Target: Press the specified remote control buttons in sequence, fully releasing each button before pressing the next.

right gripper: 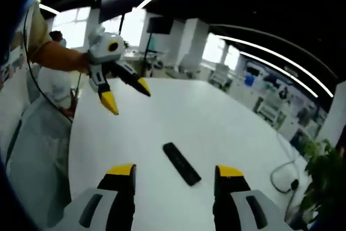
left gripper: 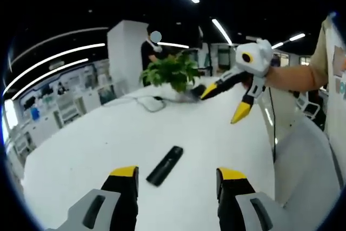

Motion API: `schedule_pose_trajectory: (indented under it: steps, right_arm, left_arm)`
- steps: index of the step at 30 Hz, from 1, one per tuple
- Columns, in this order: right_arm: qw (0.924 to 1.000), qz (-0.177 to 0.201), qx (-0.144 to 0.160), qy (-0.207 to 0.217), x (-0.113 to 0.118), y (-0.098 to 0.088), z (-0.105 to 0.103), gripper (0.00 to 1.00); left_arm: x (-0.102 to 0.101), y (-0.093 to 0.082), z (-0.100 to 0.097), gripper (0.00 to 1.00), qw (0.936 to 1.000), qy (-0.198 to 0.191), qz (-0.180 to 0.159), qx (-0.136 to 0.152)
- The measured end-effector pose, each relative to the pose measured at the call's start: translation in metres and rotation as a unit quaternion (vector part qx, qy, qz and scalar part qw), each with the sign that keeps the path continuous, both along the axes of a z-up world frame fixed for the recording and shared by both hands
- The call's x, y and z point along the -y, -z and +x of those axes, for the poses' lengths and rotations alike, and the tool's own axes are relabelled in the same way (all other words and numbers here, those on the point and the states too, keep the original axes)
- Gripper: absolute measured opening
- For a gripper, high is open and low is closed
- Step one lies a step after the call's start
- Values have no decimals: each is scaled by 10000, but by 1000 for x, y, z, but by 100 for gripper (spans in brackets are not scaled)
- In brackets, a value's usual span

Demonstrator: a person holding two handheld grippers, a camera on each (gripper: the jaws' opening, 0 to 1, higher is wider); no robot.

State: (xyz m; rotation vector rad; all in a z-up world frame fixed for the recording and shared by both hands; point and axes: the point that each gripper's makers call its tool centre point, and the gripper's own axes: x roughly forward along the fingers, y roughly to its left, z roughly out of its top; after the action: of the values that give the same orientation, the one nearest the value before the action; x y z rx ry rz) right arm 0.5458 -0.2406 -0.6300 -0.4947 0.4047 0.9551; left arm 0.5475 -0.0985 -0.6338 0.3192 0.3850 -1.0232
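Observation:
A black remote control (left gripper: pixel 165 165) lies flat on the white table (left gripper: pixel 97 144). In the left gripper view it sits just ahead of my left gripper (left gripper: pixel 178 173), whose yellow-tipped jaws stand wide apart with nothing between them. My right gripper (left gripper: pixel 224 103) hangs open in the air above the table's far side, held by a person's arm. The right gripper view shows the remote control (right gripper: pixel 182 164) lying ahead of my open right gripper (right gripper: pixel 174 171). There my left gripper (right gripper: pixel 126 94) hovers open at the upper left. Neither gripper touches the remote.
A potted green plant (left gripper: pixel 172 71) and a looped cable (left gripper: pixel 151 102) sit at the table's far end. A person (left gripper: pixel 148 52) stands behind the plant. In the right gripper view the plant (right gripper: pixel 324 171) and cable (right gripper: pixel 284 176) are at the right. The table edge (right gripper: pixel 73 150) runs along the left.

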Motion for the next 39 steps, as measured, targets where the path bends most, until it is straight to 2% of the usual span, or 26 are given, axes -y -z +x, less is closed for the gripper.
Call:
schedule_pose_trajectory:
  steps: [13, 39]
  right_arm:
    - [9997, -168, 14, -162, 0, -2, 17, 58]
    - [9966, -619, -277, -477, 3, 23, 45, 57]
  left_arm:
    - [5, 2, 17, 59, 9999, 106, 71, 3]
    - [11, 20, 50, 58, 9978, 452, 477, -58]
